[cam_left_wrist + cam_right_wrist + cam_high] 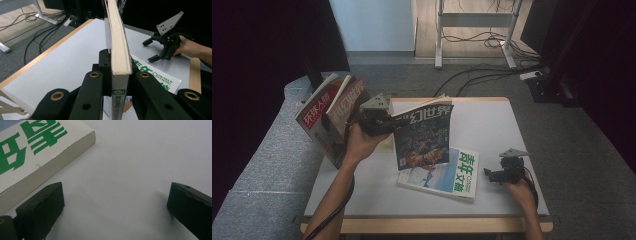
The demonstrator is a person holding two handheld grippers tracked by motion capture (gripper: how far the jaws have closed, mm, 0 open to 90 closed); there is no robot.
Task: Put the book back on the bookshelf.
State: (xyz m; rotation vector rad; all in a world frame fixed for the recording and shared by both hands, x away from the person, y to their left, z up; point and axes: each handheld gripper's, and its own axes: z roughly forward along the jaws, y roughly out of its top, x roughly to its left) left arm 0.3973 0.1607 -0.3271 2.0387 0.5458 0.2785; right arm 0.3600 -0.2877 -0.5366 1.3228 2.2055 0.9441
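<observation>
The blue-covered magazine [424, 132] is held upright above the table [492, 125], pinched by its spine in the left gripper [384, 121] — the carrying step, by the look of it. At about five o'clock from it, the green-lettered magazine [447, 175] lies flat. The right gripper [491, 176], jaws spread and empty, is poised just beside that magazine's edge at three o'clock — a slide under or around the edge is called for next.

Blue-covered magazine [424, 134] upright, raised above the white table [492, 125].
</observation>
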